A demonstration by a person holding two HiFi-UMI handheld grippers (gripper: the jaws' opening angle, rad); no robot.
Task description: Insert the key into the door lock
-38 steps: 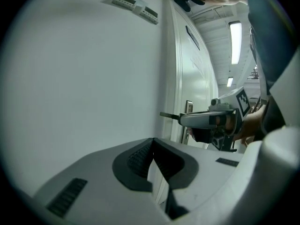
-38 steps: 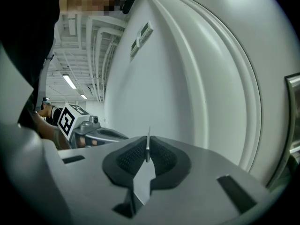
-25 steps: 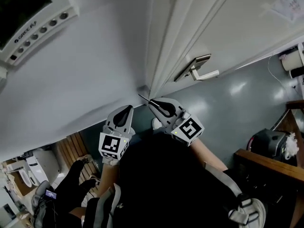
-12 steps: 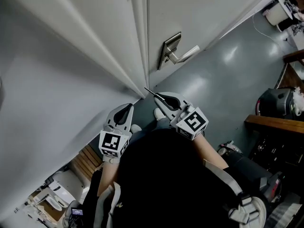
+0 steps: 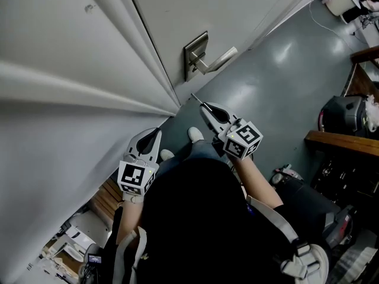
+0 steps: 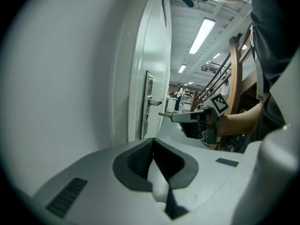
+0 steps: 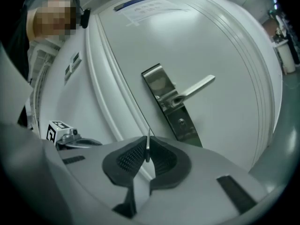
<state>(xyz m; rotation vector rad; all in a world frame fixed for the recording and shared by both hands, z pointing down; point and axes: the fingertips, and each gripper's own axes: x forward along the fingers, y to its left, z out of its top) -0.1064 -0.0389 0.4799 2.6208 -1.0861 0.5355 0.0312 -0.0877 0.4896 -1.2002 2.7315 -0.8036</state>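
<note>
A metal lock plate (image 5: pixel 194 55) with a lever handle (image 5: pixel 220 60) is mounted on the white door (image 5: pixel 249 5). My right gripper (image 5: pixel 207 107) is shut on a thin key (image 5: pixel 196 99), whose blade points at the door a short way below the plate, apart from it. In the right gripper view the key (image 7: pixel 148 143) stands edge-on between the pads, with the keyhole (image 7: pixel 181 122) ahead to its upper right under the lever (image 7: pixel 197 86). My left gripper (image 5: pixel 150 139) hangs shut and empty near the door frame; in its own view its jaws (image 6: pixel 157 165) meet.
The white door frame (image 5: pixel 148 70) and a wall (image 5: pixel 47 141) are at the left. Grey floor (image 5: pixel 284 81) lies to the right, with a wooden bench (image 5: pixel 343 141) and a dark bag (image 5: pixel 340 114) at the far right. A shoe tip (image 5: pixel 195 134) shows below the grippers.
The view has swung, so the lock plate now sits higher and closer above the right gripper. The right gripper with the key has shifted slightly right toward the plate; the left one stays low.
</note>
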